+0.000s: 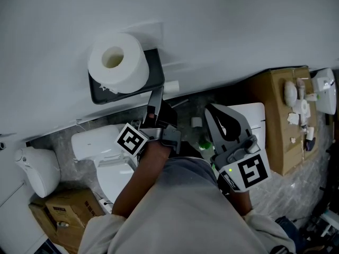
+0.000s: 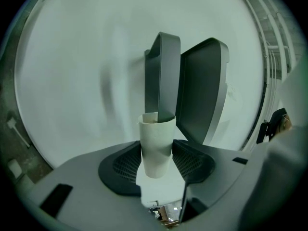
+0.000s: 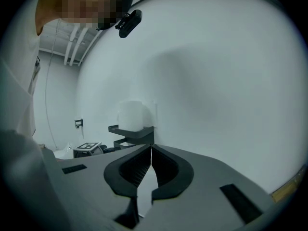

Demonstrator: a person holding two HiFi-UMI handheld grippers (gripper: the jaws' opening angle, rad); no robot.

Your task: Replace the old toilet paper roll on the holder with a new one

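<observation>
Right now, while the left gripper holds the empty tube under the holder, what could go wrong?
1. The left gripper is shut on the cardboard tube, and the holder's arm seems to reach into its top; a slanted pull may snag or crush it.
2. The new roll stands loose on the shelf above; a bump may tip it toward the toilet.
3. The right gripper is shut and empty, so it could not catch the roll quickly.

You have the left gripper [image 2: 157, 154] clamped on the cardboard tube [image 2: 156, 134], its far end slipped over the grey holder [image 2: 202, 90] arm's tip.
</observation>
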